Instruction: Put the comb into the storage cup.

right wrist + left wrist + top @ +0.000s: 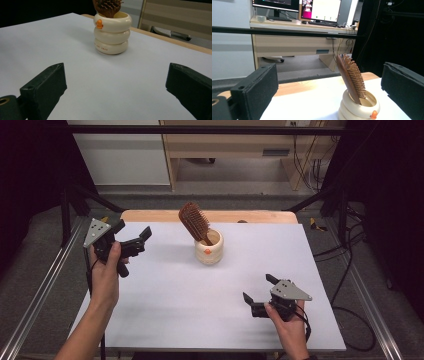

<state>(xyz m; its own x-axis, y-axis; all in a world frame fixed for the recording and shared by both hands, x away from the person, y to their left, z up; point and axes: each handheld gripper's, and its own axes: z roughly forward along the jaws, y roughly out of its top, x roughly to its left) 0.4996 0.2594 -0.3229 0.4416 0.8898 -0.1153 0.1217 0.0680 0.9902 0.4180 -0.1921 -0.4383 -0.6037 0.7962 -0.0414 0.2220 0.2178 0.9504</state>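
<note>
Both sets of jaws stood wide open and empty: the left gripper (134,241) raised, the right gripper (258,296) low over the worktop (165,295). The hairbrush (194,221) leaned in the cup (209,248) between them; a sideways pull risked tipping the cup.

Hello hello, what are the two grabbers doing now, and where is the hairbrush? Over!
Left gripper open, raised, holding nothing. Right gripper open, low over the white mat. Hairbrush stands tilted, handle down, in the cream cup. Nothing in between.
</note>
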